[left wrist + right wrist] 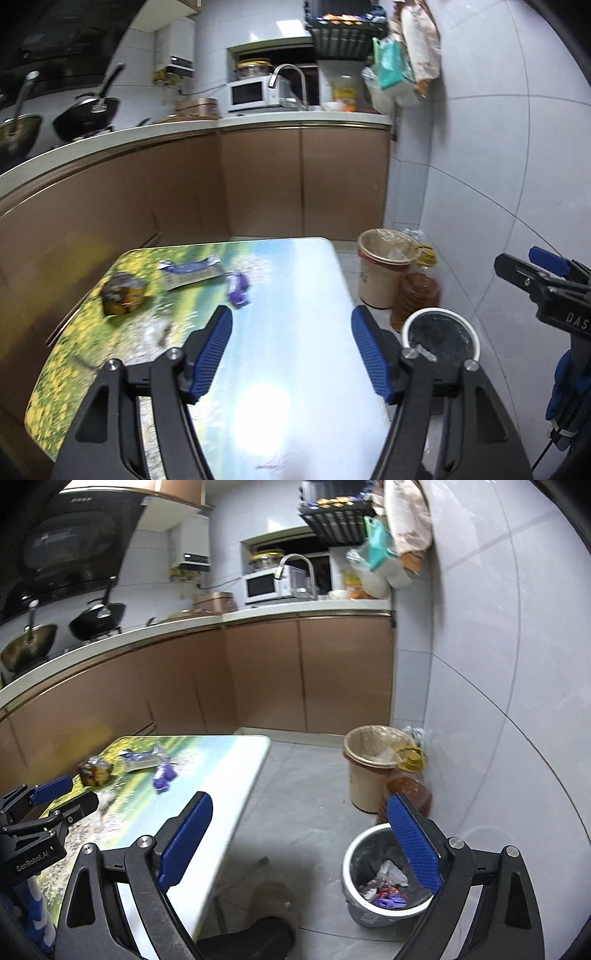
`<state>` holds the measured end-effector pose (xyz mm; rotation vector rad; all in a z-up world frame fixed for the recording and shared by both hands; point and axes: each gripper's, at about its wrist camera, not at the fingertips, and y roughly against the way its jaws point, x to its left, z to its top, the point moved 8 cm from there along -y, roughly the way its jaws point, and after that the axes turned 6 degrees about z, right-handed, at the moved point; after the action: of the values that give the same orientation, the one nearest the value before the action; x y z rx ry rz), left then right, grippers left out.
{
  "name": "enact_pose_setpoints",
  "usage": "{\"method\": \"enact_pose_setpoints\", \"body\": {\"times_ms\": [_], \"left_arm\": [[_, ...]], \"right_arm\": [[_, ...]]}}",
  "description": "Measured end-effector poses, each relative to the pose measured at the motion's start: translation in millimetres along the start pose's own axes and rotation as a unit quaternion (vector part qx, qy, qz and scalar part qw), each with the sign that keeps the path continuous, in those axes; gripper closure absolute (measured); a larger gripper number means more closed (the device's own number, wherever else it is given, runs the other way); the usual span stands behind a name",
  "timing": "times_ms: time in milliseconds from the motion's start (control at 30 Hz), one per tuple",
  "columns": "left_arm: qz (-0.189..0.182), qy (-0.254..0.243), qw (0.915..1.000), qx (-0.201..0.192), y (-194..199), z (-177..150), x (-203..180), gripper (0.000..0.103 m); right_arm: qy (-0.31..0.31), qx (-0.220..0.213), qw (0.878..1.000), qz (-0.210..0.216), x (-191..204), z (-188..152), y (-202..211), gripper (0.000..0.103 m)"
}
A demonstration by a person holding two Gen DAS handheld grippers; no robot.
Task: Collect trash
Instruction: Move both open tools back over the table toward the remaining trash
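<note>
Both tongs, left point(291, 354) and right point(301, 843), hang spread and empty. Some wrappers already lie in the bin point(384, 888); at least 4 scraps point(238, 286) remain on the worktop point(295, 280).

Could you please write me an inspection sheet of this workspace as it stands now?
Surface: table with a landscape print, glare near the camera.
Job's things: purple wrapper, blue packet, brown crumpled bag, clear scrap on the table; white bin on the floor holds wrappers.
Clutter: beige lined bin, oil bottle.
Grippers: left hand-held gripper open, empty; right hand-held gripper open, empty.
Cables: nothing seen.
Surroundings: counter, microwave, woks.
</note>
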<state>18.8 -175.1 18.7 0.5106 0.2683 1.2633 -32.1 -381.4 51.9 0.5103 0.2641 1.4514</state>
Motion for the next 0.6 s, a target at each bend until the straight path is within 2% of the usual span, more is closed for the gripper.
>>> {"method": "enact_pose_setpoints", "body": {"times_ms": [67,200,600], "left_arm": [[0.010,0.009,0.9999,-0.006,11,-4,13,0.037],[0.030,0.022,0.9991,-0.019,29,-10,35,0.032],[0.066,0.067,0.9952,-0.028,58,-29,86,0.031]], "right_arm": [[0.009,-0.001,1.000,0.010,14,1,3,0.000],[0.023,-0.009,0.999,0.023,37,3,15,0.000],[0.055,-0.016,0.996,0.065,96,3,27,0.000]]}}
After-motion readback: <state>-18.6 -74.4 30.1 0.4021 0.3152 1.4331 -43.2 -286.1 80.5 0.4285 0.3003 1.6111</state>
